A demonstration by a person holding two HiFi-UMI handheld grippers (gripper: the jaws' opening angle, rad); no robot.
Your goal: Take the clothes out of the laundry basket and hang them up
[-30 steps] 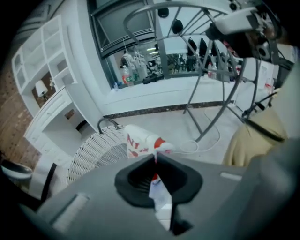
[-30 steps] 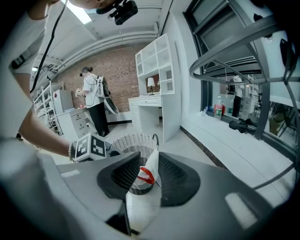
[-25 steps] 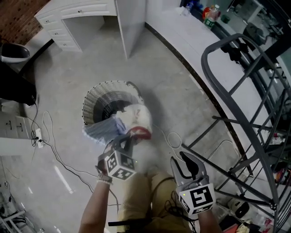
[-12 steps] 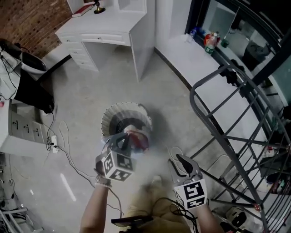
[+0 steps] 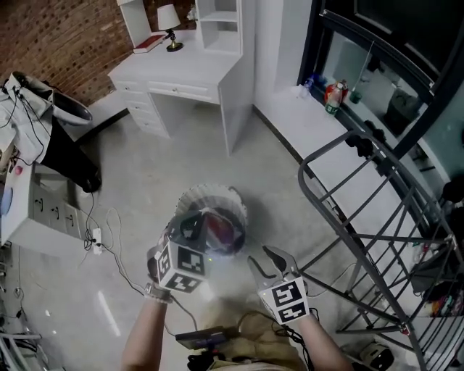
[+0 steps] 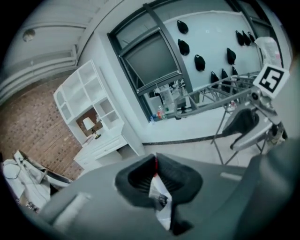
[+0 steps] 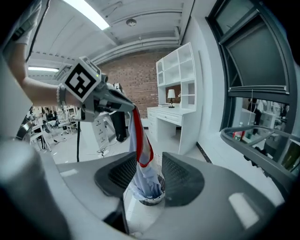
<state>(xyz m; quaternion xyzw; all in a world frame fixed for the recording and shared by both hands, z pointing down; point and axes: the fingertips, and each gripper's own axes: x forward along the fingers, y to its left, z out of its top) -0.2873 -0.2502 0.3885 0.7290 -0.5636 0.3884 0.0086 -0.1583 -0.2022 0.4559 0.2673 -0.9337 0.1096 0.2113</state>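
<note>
Grey concrete floor (image 5: 145,145) is stretching under everything, with a brick wall (image 5: 65,43) and a white desk (image 5: 181,71) carrying a small lamp (image 5: 171,17) standing at the far left. A power strip (image 5: 95,236) is lying on the floor nearer in, its cable trailing away. Just right of it, the round laundry basket (image 5: 196,194) is sitting on the floor. A white-and-blue garment (image 5: 217,228) with red trim is hanging above the basket, its lower end reaching down into it. The left tongs (image 5: 192,226) are pinching the top of that garment, jaws closed tight on the cloth. Beside them, the right tongs (image 5: 267,259) are gripping nothing. Their jaws have just been opening and are standing wide, with the garment showing beyond the gap but not touching the pads. At the far right, a grey metal drying rack (image 5: 391,174) is standing with small dark things sitting on its top rail.
</note>
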